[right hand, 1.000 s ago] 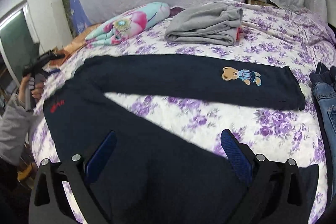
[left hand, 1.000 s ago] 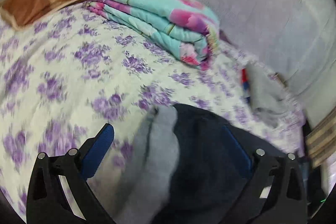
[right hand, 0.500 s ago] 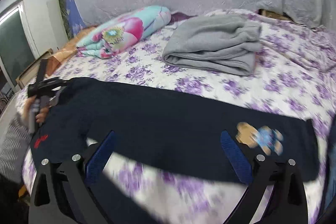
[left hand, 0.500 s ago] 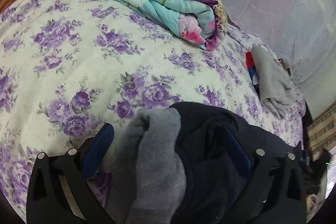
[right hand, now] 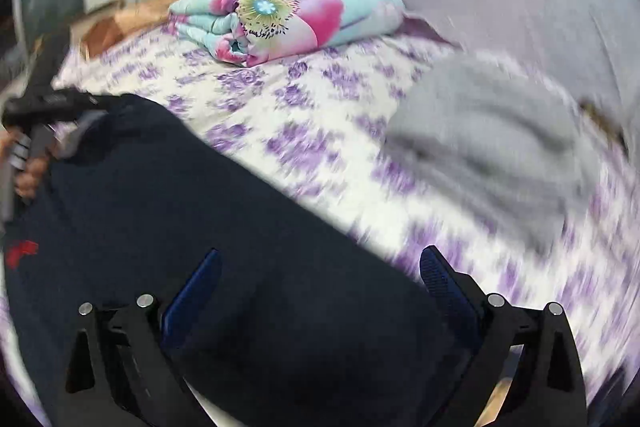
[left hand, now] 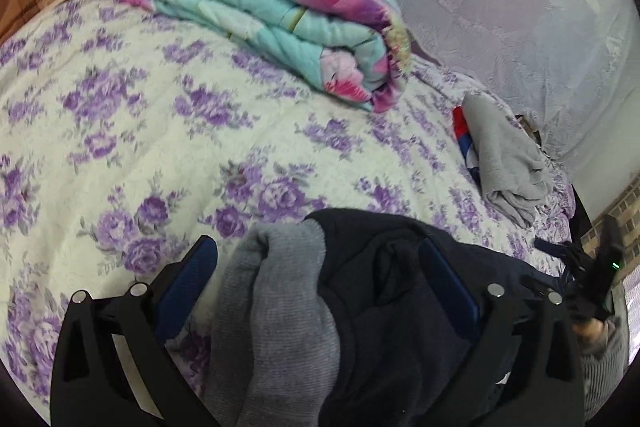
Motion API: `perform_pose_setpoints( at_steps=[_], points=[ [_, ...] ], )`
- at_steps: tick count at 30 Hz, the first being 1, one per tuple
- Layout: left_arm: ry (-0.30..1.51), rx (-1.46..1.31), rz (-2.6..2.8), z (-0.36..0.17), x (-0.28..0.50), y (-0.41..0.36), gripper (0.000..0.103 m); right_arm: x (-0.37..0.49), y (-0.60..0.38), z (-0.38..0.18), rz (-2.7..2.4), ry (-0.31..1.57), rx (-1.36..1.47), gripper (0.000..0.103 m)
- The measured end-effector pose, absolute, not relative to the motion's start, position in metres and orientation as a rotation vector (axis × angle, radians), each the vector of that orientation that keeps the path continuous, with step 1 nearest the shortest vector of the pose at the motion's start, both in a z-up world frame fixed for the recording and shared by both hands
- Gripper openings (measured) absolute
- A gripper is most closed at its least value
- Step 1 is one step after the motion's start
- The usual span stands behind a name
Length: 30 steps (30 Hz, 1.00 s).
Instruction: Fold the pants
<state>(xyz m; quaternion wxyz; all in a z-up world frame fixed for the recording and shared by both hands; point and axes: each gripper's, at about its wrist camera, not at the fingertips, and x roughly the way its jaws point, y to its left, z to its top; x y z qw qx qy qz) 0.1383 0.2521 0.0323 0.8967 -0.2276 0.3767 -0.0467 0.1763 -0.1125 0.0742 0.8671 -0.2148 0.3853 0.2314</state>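
Jaws of the left gripper stood wide around the bunched grey-lined waistband of the dark navy fleece pants; the right gripper gaped empty above a leg spread on the purple-flowered bedspread. Soft, limp, thickish cloth; probably best pinched at waistband and hem.

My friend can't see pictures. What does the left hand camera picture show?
The left gripper has its two blue fingers spread wide around a bunched end of dark navy pants with a grey lining. Behind lie a purple-flowered bedspread, a folded turquoise-and-pink quilt and a folded grey garment.
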Motion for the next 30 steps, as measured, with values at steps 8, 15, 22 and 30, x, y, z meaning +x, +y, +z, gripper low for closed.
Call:
perform_pose_setpoints(
  at_steps=[8,15,22,30],
  points=[
    [0.756,-0.358,-0.164,0.039,0.15,0.234,0.082,0.204,-0.146,0.031,0.58,0.909,-0.422,0.078],
    [0.758,-0.488,-0.177,0.03,0.15,0.255,0.037,0.2,-0.146,0.031,0.604,0.904,-0.365,0.025],
    [0.601,-0.401,-0.188,0.061,0.114,0.246,0.036,0.155,-0.148,0.07,0.54,0.787,-0.371,0.009],
    [0.47,-0.514,-0.275,0.081,0.033,0.256,0.017,0.047,-0.159,0.123,0.542,0.634,-0.37,0.009]
  ],
)
